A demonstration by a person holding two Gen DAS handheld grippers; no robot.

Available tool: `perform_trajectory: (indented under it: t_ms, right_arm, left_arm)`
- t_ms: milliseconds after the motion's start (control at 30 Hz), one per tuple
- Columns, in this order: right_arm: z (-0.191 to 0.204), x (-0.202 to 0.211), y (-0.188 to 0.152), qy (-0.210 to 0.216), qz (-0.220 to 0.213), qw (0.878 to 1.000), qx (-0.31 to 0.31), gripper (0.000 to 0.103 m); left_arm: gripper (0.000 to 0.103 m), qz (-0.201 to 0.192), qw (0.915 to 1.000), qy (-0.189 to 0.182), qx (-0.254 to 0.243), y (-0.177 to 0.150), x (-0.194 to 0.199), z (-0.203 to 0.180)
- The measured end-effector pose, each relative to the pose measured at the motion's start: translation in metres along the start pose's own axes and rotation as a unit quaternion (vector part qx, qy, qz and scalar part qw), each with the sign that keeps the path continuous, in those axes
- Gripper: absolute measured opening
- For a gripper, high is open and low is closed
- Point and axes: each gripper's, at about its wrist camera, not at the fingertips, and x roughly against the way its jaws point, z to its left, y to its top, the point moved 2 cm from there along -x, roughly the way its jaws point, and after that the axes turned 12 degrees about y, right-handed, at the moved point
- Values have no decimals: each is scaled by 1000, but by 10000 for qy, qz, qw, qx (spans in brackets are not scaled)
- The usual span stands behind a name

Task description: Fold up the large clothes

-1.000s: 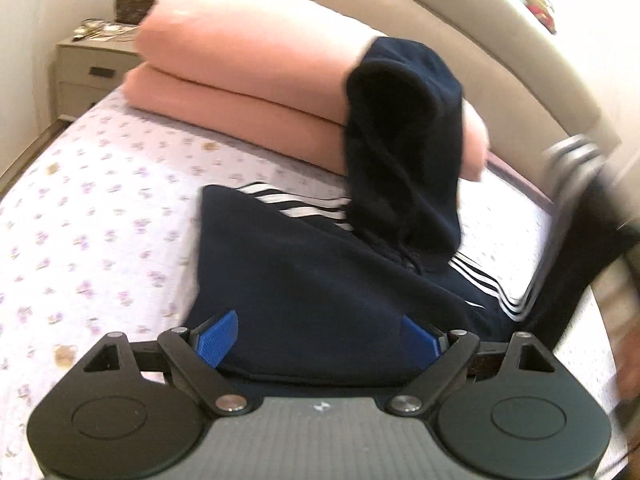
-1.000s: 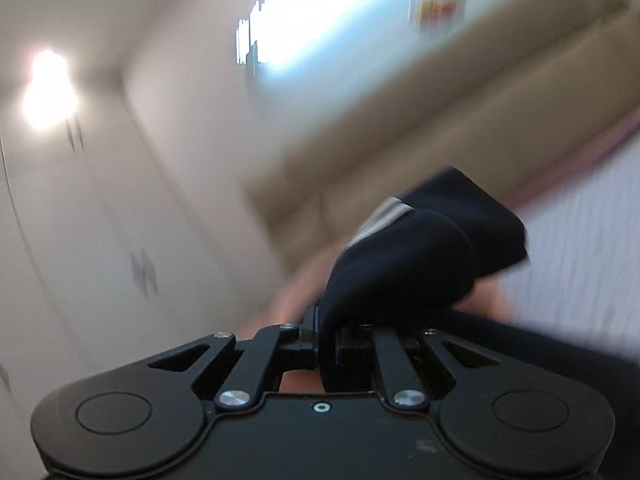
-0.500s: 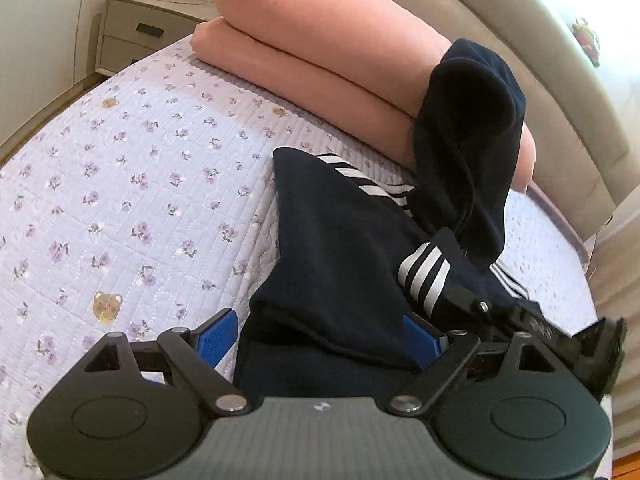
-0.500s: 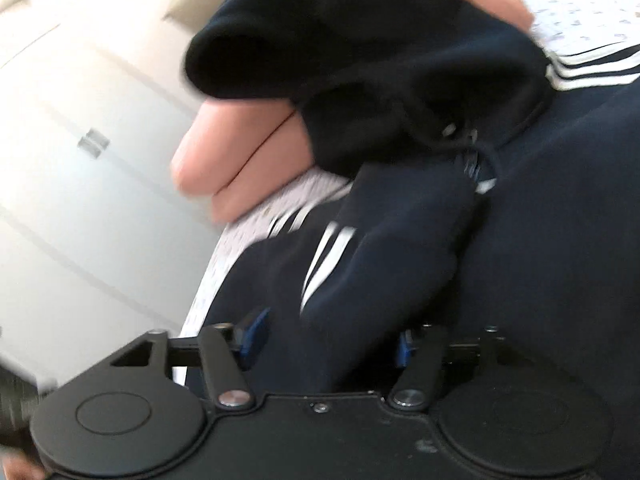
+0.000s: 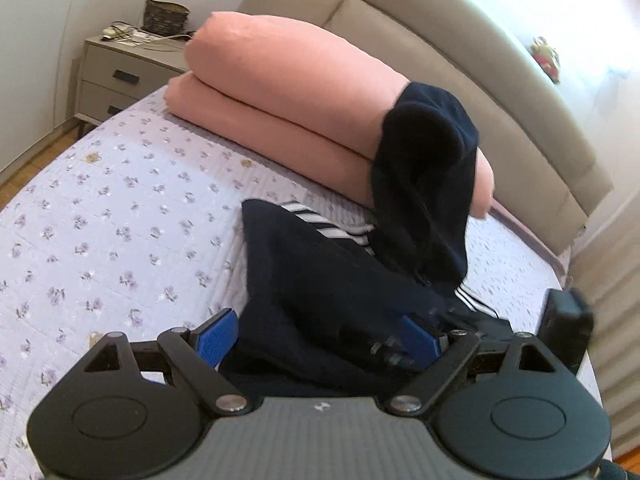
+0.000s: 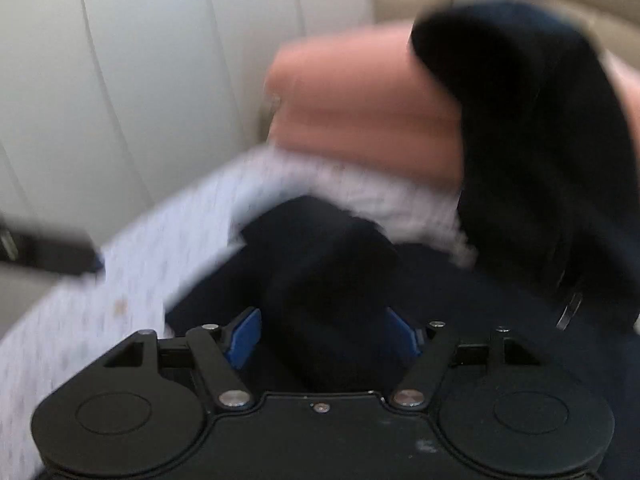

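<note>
A dark navy hooded jacket [image 5: 320,288] with white stripes lies on the bed, its hood [image 5: 428,176] draped up over the pink bedding. My left gripper [image 5: 320,340] is open, its blue pads on either side of the jacket's near edge. My right gripper [image 6: 324,336] is open too, with a fold of the jacket [image 6: 332,272] lying between its blue pads; that view is blurred. The right gripper's black body [image 5: 564,320] shows at the right of the left wrist view.
A folded pink duvet [image 5: 288,92] lies along the beige padded headboard [image 5: 460,40]. The bed has a lilac floral quilt [image 5: 104,216]. A grey nightstand [image 5: 120,72] with a basket stands far left. White wardrobe doors [image 6: 120,80] are beside the bed.
My right gripper came down from the air with the striped sleeve, laid it on the jacket and opened. My left gripper stayed open at the near edge, its view shifting slightly.
</note>
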Motion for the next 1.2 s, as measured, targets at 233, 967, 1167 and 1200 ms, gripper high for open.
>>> perform_trajectory:
  t_ms: [233,967,1167,1200]
  right_arm:
    - [-64,116,-16,-353,-747,9923,-922,91]
    - [-191,246,-156,-1320,-1333,9237,-3341,15]
    - [-173,250,-161,-1577,-1307,9234,-3246,12]
    - [-183,242,-169,-1488,-1143,9162,-3540,12]
  left_arm:
    - [90,479,9981,-316,-234,-17,-20,-22]
    - [89,2127,9213,-1281,-2994,-49,-239,-408]
    - [92,1635,9462,-671,-2711,-57,-273,-416]
    - [92,1647,9450,-642,-2751,-57,-275,-418]
